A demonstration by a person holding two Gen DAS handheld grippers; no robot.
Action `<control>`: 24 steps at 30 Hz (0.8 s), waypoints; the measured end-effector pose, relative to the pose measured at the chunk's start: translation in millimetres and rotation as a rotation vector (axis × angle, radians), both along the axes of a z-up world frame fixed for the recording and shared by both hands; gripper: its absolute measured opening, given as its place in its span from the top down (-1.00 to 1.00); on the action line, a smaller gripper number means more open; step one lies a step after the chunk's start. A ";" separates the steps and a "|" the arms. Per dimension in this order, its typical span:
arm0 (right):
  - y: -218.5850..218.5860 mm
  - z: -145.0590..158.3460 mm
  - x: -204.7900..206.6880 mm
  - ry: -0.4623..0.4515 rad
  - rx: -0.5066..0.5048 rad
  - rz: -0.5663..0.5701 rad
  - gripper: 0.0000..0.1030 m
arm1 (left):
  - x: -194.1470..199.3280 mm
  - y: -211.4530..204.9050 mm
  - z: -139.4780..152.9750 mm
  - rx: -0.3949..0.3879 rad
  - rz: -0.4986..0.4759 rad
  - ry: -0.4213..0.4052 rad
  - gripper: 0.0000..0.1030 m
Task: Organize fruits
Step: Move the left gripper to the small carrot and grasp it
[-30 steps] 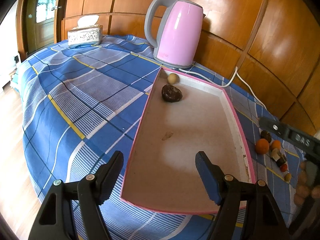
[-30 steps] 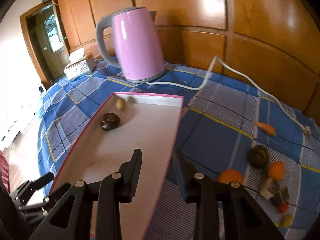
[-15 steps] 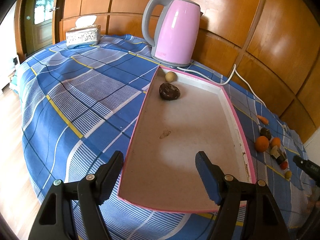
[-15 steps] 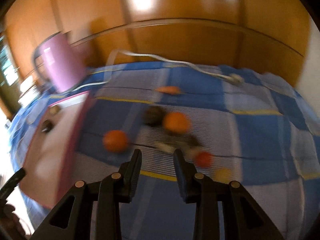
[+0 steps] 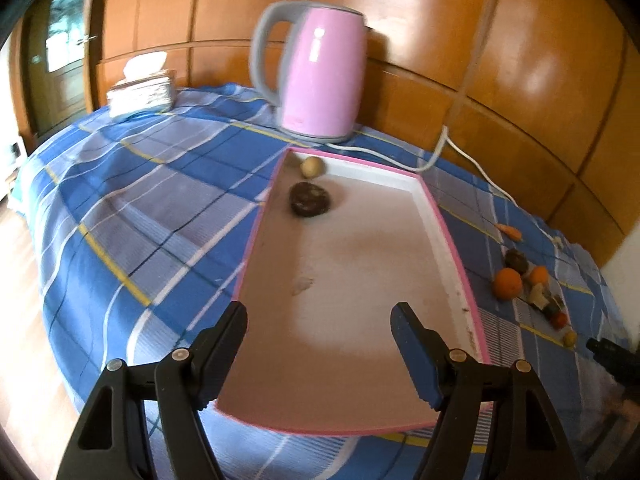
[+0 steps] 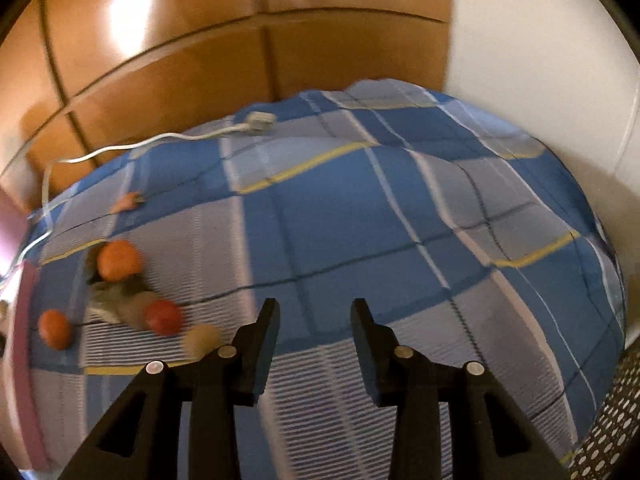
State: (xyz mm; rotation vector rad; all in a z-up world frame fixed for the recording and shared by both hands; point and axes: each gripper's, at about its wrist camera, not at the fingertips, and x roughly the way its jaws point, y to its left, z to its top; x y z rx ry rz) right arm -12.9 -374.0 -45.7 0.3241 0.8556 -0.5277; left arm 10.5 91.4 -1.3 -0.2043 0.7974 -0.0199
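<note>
Two fruits, a dark one (image 5: 310, 199) and a pale one (image 5: 312, 167), lie in the pink tray (image 5: 452, 240), the rest (image 6: 120, 292) still clustered on the bed beside it, while the left hand-held gripper (image 5: 320, 334) hangs wide and empty and the right hand-held gripper (image 6: 314, 322) is opening, empty

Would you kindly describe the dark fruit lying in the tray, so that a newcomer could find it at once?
Start at the pink electric kettle standing on the blue checked cloth; the long pink-rimmed tray begins just in front of it. The dark brown, rough-skinned fruit lies inside at the kettle end, near the left rim. Its only neighbour, the small pale tan round fruit, is lighter, smaller and closer to the kettle.
</note>
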 end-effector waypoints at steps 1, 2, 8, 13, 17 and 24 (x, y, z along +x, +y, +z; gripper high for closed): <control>-2.6 -3.3 -2.1 0.002 -0.004 -0.017 0.28 | 1.9 -4.4 1.6 0.003 -0.020 -0.001 -0.45; -5.9 -7.2 -4.3 0.007 -0.013 -0.036 0.28 | 4.9 -10.5 4.2 0.009 -0.047 -0.004 -0.46; -16.8 -22.8 -8.5 0.014 -0.060 -0.072 0.27 | 27.6 -48.3 18.5 0.020 -0.196 -0.007 -0.53; -12.5 -26.5 -7.1 -0.003 -0.097 -0.072 0.24 | 48.8 -83.8 26.8 0.046 -0.312 -0.002 -0.52; -11.9 -27.7 -6.7 -0.012 -0.099 -0.067 0.14 | 74.7 -118.9 31.8 0.057 -0.423 0.008 -0.51; -10.2 -29.2 -4.6 -0.023 -0.096 -0.049 0.00 | 121.7 -182.9 35.0 0.084 -0.603 0.030 -0.33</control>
